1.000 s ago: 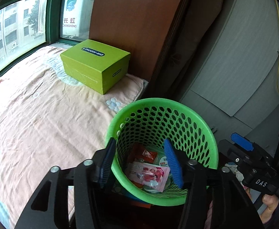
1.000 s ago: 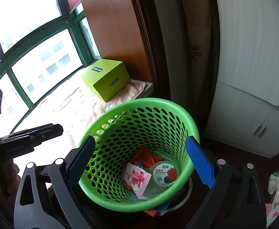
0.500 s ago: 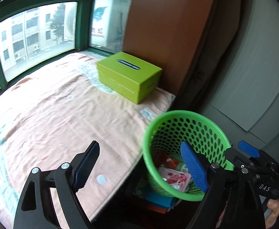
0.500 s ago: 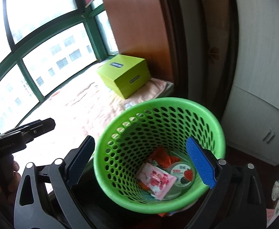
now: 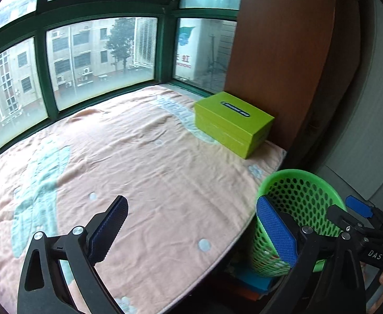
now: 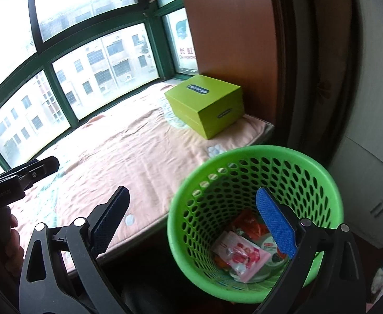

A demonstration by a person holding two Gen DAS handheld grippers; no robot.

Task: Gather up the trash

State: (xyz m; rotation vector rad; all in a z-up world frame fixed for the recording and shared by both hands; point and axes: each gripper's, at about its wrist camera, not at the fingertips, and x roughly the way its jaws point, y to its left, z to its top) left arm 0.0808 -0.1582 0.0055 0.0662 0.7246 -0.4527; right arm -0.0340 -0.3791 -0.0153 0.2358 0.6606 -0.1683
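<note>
Nearest, the left gripper (image 5: 191, 231), jaws opening and empty, and right gripper (image 6: 195, 225), jaws apart and empty, flank one green perforated plastic basket (image 6: 322, 172) off the bed's corner, whose pink wrapper (image 6: 241, 257), orange packet (image 6: 249, 226) and strawberry-printed lid (image 6: 268, 248) only the right view shows, before one lime-green cardboard box (image 5: 232, 123), label unreadable, at the bed's far corner.

Black claw (image 5: 191, 233), blue ribbed pads (image 5: 276, 231)

"DAS" on the right gripper (image 5: 359, 209) body — "长虹 CHANGHONG" on a sign (image 6: 188, 52) outside the window
</note>
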